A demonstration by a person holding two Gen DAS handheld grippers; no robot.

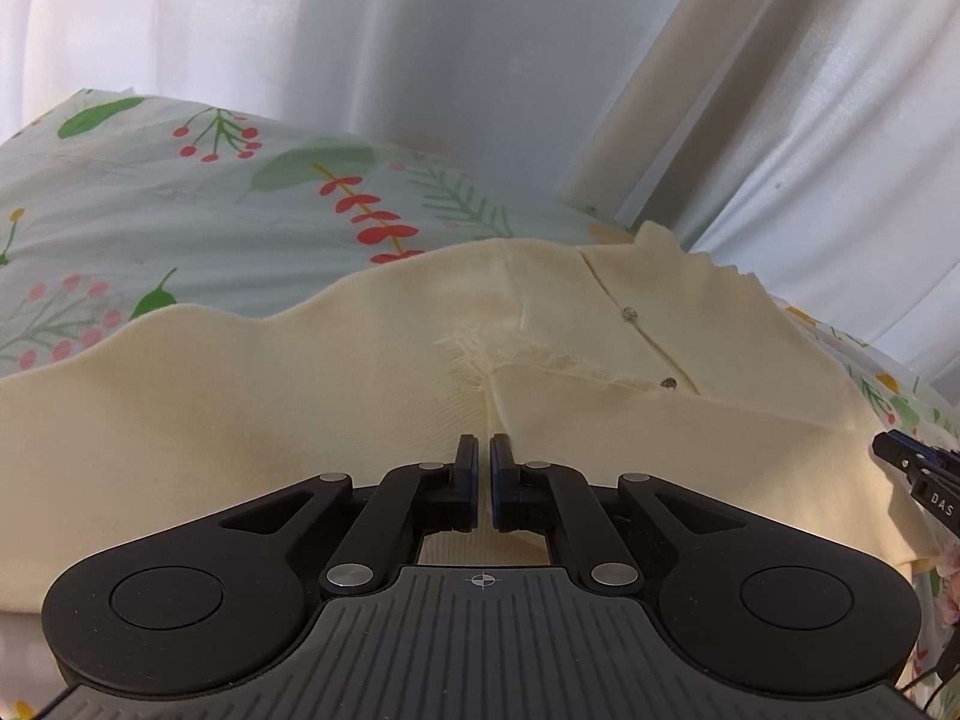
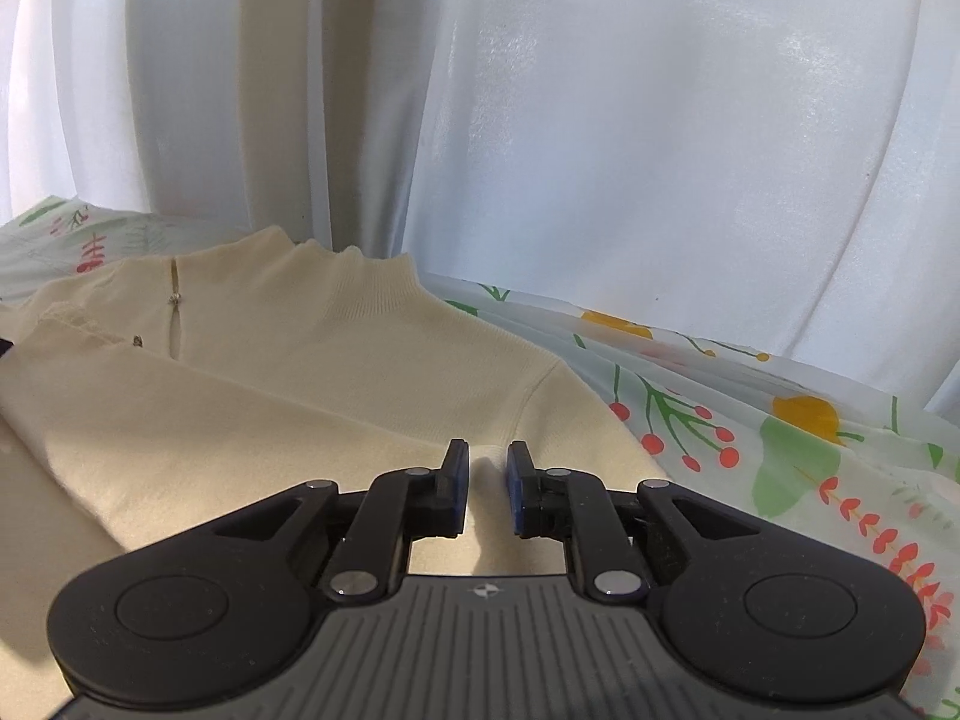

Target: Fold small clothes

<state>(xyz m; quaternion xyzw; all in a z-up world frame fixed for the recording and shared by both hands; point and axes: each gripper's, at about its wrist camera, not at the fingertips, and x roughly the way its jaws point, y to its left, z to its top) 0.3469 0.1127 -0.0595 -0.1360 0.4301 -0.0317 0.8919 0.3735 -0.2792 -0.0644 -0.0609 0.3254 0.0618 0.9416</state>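
Left gripper (image 1: pixel 485 456) is pinching the cream sweater (image 1: pixel 240 396); right gripper (image 2: pixel 487 468), jaws slightly apart, is gripping nothing; folding is barely underway.

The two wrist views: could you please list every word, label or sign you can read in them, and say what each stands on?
"DAS": white letters on the black body of the right gripper, at the right edge of the left wrist view; the word runs out of frame.
No other text is readable; the cream sweater and floral sheet carry none.
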